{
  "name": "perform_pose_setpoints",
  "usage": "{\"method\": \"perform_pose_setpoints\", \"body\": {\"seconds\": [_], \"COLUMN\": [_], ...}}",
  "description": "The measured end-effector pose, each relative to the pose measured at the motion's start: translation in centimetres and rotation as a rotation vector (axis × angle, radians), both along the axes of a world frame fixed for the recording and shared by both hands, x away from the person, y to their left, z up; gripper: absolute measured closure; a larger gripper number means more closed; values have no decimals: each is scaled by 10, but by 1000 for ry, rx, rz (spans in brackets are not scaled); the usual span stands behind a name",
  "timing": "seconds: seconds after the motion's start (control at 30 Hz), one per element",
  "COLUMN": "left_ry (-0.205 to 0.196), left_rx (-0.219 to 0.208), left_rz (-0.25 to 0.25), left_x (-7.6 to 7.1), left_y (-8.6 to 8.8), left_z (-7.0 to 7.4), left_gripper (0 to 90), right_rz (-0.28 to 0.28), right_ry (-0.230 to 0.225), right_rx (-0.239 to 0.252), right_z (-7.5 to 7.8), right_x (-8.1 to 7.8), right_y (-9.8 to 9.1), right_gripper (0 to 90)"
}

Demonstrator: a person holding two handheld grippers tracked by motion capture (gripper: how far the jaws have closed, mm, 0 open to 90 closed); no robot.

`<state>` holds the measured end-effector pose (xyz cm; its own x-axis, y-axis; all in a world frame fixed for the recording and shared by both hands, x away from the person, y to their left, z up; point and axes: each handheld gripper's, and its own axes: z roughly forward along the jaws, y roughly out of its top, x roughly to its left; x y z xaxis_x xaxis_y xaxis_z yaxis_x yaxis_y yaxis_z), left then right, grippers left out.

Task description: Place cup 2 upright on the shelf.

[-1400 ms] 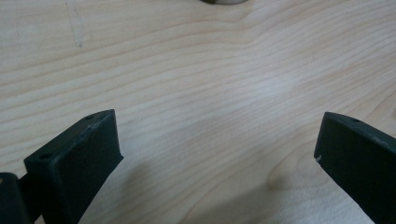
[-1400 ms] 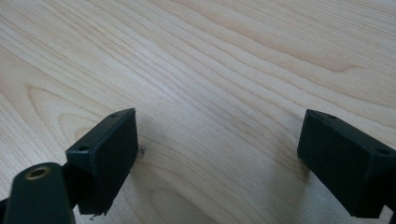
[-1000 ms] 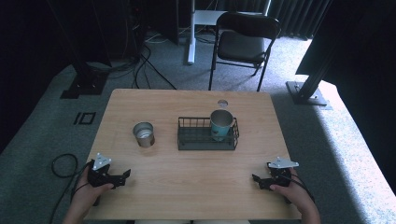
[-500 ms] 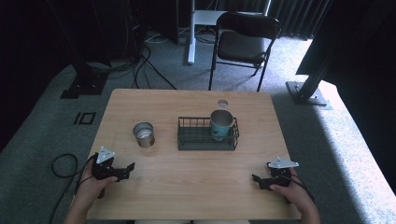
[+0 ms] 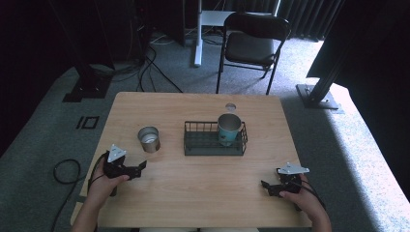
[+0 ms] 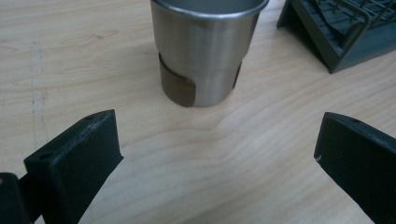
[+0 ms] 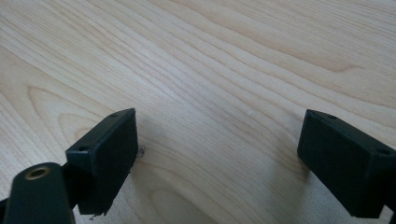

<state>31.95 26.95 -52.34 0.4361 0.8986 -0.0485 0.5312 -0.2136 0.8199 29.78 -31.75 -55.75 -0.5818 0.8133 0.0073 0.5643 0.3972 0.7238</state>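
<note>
Left hand-held gripper (image 6: 205,154) wide open, empty, aimed at steel cup (image 6: 205,46) standing upright just ahead on desk (image 6: 257,154), not yet touched. Risk judged: one jaw clipping the wall and tipping or skidding the cup. Wire basket (image 6: 345,37) near, ahead and to one side, holding a teal cup (image 5: 228,128). Right hand-held gripper (image 7: 215,154) likewise open, empty, well apart over bare wood.
</note>
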Motion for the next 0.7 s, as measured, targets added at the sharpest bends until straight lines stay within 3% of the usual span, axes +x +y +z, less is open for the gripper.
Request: {"method": "perform_pose_setpoints", "body": {"seconds": [0.7], "left_ry": [-70], "left_rx": [-27], "left_rz": [3], "left_x": [31], "left_y": [-12], "left_z": [15], "left_gripper": [10], "right_rz": [0], "right_ry": [0], "right_rx": [0], "right_z": [0], "right_x": [0], "right_y": [0], "right_gripper": [118]}}
